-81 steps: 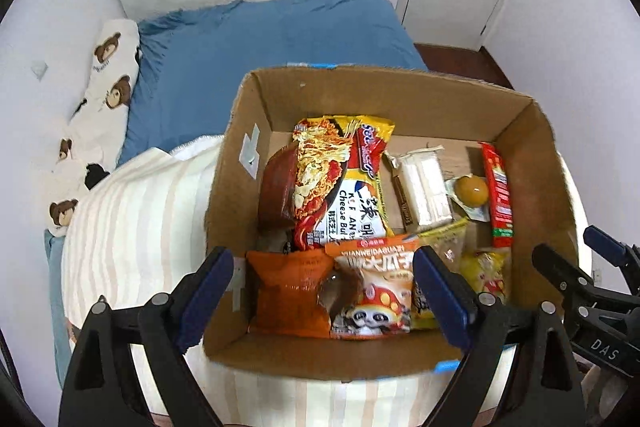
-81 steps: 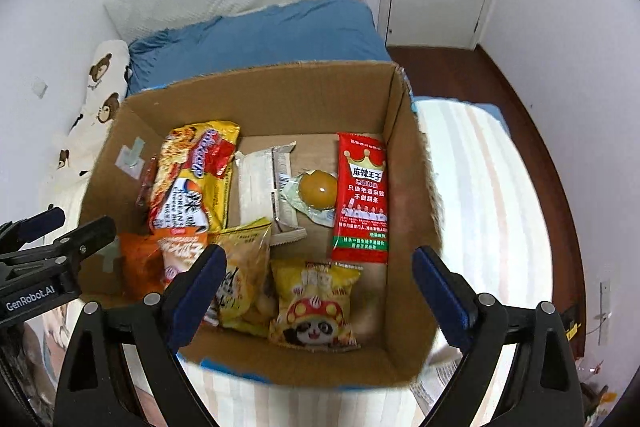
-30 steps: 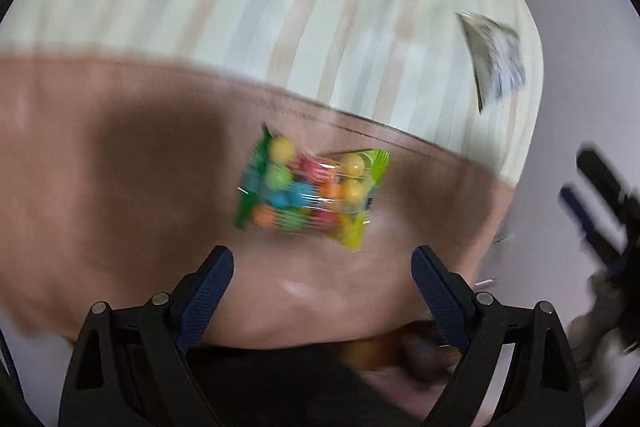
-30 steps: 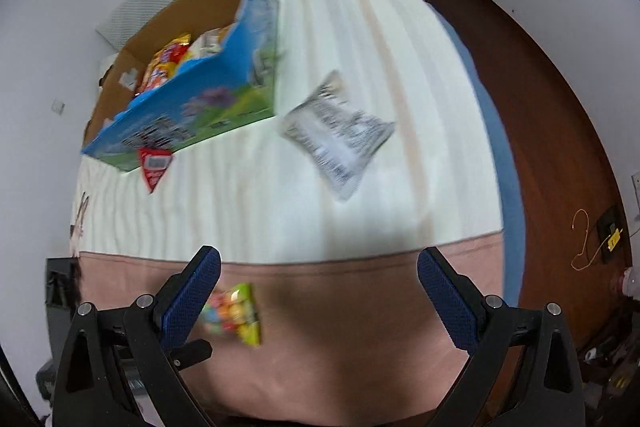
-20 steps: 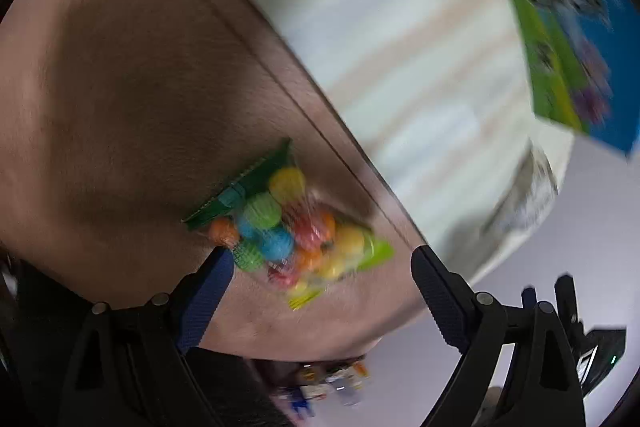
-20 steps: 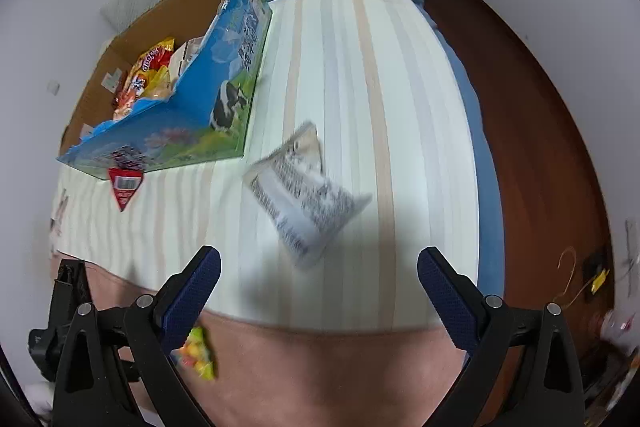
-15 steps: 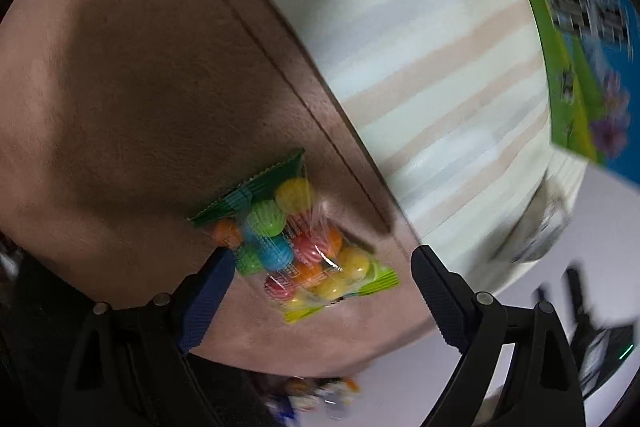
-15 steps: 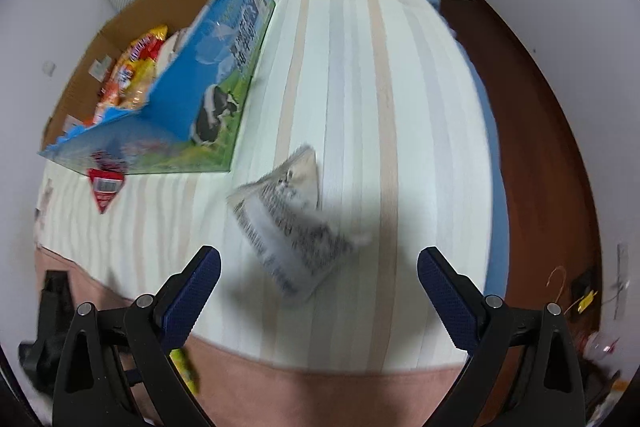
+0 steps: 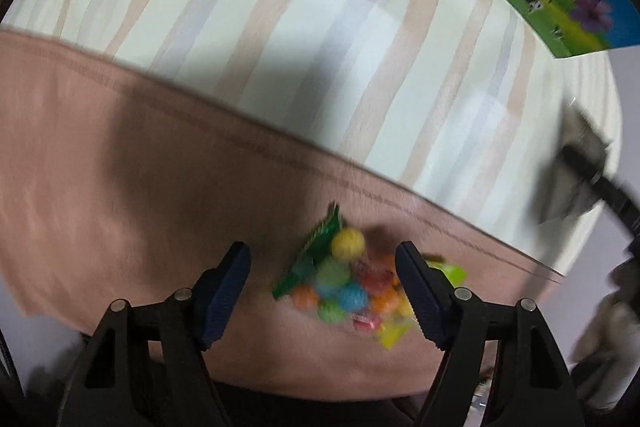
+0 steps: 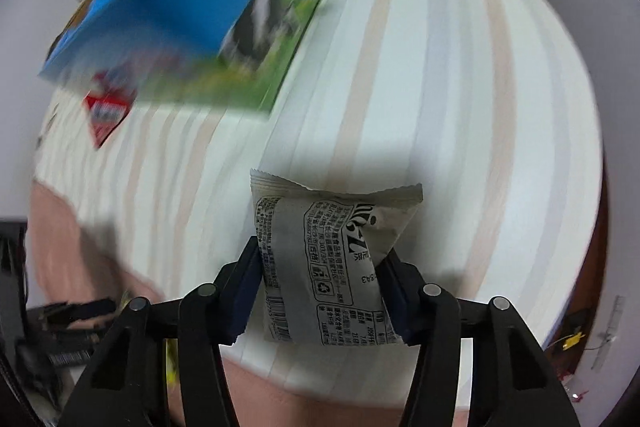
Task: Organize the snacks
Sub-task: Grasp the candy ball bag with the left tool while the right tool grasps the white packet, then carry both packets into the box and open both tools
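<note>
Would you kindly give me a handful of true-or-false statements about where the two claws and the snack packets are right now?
1. The right claw grips a grey printed packet from both sides. True; its jaws have just been closing.
2. The candy bag lies on the striped part of the bedding. False: it lies on the pink band below the stripes.
3. The left claw already squeezes the candy bag. False: only one finger reaches it; the jaws, just closing, show a gap on the other side.
4. A blue and green carton stands on the striped cover beyond the grey packet. True.
</note>
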Demonstrator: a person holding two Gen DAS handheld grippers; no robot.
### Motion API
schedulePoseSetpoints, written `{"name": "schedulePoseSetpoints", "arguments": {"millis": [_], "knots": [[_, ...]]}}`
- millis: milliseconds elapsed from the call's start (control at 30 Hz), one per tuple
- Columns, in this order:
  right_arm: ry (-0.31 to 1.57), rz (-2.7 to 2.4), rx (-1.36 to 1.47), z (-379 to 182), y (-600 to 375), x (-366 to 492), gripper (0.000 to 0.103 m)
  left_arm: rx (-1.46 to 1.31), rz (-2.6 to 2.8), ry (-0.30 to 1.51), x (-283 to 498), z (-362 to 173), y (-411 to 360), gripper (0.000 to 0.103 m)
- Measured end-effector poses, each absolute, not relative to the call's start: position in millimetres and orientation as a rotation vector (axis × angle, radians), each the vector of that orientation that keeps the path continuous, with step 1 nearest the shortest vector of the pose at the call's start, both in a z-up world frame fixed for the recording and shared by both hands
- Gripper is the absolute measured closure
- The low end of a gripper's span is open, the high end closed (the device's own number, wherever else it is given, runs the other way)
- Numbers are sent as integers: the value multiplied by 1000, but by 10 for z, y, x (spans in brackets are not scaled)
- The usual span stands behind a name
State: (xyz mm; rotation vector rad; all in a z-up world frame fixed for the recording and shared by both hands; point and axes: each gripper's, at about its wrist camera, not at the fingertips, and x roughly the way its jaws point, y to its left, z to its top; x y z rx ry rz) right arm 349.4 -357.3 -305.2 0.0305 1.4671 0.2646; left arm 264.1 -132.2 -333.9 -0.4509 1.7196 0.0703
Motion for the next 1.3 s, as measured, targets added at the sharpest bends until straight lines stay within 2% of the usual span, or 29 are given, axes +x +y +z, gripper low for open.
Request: {"name": "schedulePoseSetpoints", "arguments": {"millis": [100,233,333,400,467,533,633,767,833,867,933,1100,1300], "knots": [[1509,299,56,-3085,-3651,3227,45,-420,5,1714,2487,-3195,-1369,29],[1546,307,120,-3120,-3811,2876,45,-240,-90,1709,2397,-3078,-1691,29],[1552,294,174,-3136,-3922,2735,45,-164,-126,1731,2398,-3196,-1926,28],[1550,280,197,-3152,-3969,2675,45,-155,-135,1747,2457,-3291,-2054,23],[1552,264,218,-3181,-3985,2632,41,-120,-136,1758,2479,-3348,-2126,15],[1548,241,241,-3174,-3956,2572,28,-66,-129,1763,2456,-3413,-2266,15],[1528,189,271,-3164,-3932,2578,27,-69,-116,1732,2429,-3421,-2337,15],[1500,131,322,-3192,-3923,2638,26,-92,-103,1690,2235,-3308,-2036,27],[1489,104,325,-3221,-3891,2664,26,-68,-97,1660,2174,-3209,-2000,37],[1480,95,315,-3227,-3868,2668,27,-67,-96,1655,2159,-3175,-1976,41],[1450,74,257,-3232,-3789,2686,49,-87,-97,1655,2129,-3129,-1911,46],[1412,92,289,-3154,-3729,2668,54,-142,-100,1632,2149,-2849,-1700,48],[1376,162,355,-2903,-3549,2565,55,-174,-138,1574,2198,-2415,-1378,49]]}}
